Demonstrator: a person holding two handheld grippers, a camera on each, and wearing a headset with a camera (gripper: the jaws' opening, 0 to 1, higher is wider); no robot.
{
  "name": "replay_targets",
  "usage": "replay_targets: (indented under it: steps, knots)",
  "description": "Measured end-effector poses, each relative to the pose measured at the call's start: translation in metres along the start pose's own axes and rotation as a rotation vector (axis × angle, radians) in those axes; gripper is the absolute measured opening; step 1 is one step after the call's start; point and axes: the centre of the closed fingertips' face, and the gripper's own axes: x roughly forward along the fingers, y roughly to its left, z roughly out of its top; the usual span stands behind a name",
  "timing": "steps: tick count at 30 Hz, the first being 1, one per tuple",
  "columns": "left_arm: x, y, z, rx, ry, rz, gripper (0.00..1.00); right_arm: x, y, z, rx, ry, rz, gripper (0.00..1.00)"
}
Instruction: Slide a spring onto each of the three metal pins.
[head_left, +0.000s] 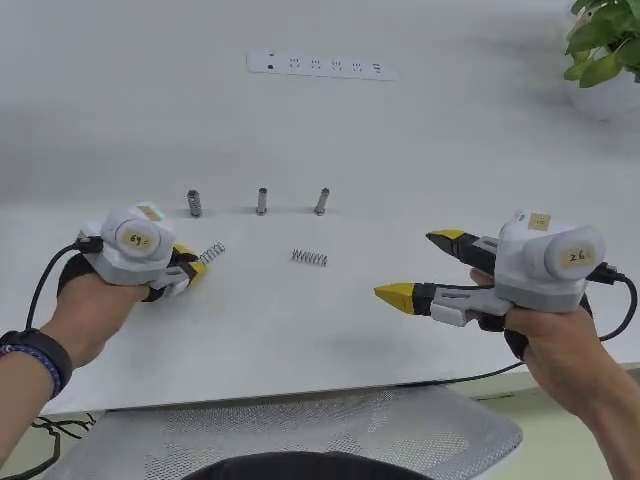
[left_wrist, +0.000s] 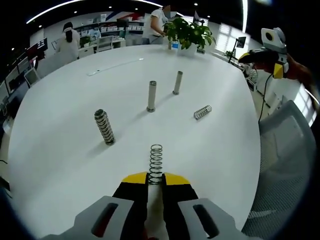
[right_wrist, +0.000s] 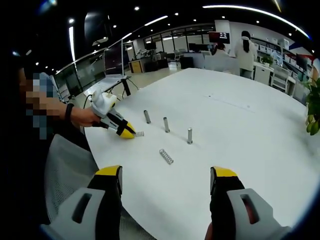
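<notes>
Since one pin (left_wrist: 99, 112) already wears a spring (left_wrist: 104, 129), the left hand-held gripper (left_wrist: 155, 176) pinches a second spring (left_wrist: 156, 161) by its tail, aimed ahead at the bare pins (left_wrist: 151, 96); the right hand-held gripper (right_wrist: 166, 171) hangs spread.

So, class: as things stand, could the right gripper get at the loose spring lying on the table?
Probably yes. The right gripper is open and empty, nothing lies between it and the loose spring, and the left gripper, shut on a second spring, sits well aside.
</notes>
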Motion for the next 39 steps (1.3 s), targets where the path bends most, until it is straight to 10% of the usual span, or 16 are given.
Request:
replay_targets:
  steps: [39]
  knots:
    - [-0.053,-0.014,0.027,0.11,-0.064,-0.027,0.03,0.018,0.016,0.001,-0.018,-0.002,0.088,0.69]
